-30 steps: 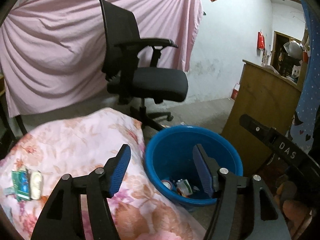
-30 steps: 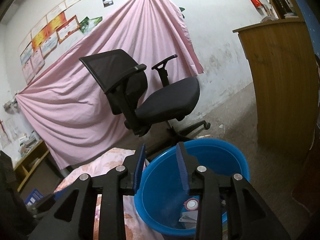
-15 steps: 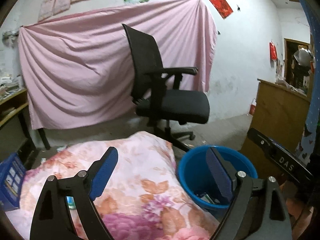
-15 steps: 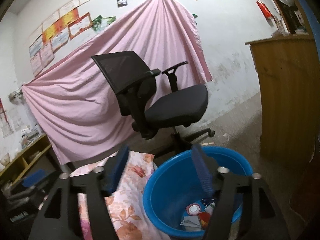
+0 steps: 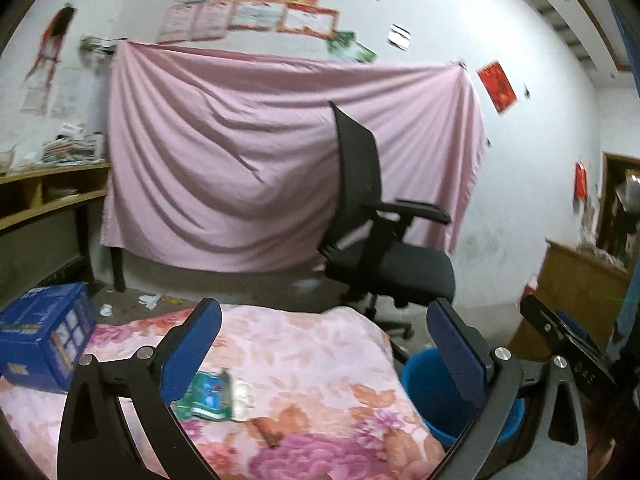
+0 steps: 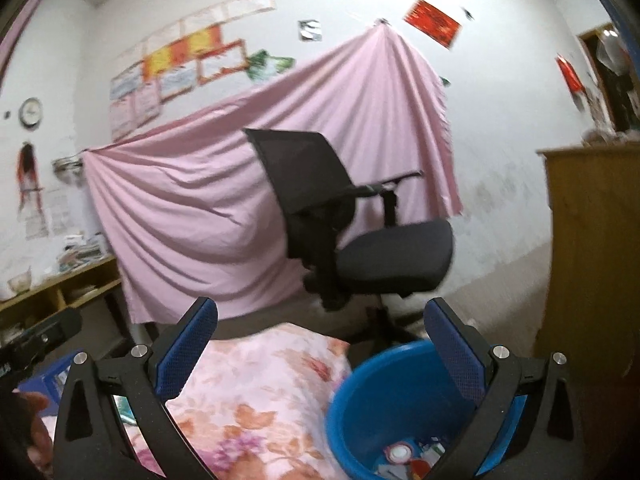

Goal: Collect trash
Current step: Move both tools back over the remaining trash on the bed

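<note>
The green wrapper (image 5: pixel 208 394) lies at 7 o'clock under the wide, empty left claw (image 5: pixel 324 350), nearer than the right claw (image 6: pixel 322 350), which is also wide and empty.

A pink sheet (image 5: pixel 280 168) is hung across the white wall (image 5: pixel 532 128), below pinned posters (image 5: pixel 276 4). A black office chair (image 5: pixel 384 248) is seen before it, a wooden shelf (image 5: pixel 44 192) at left, a wooden cabinet (image 6: pixel 592 248) at right
</note>
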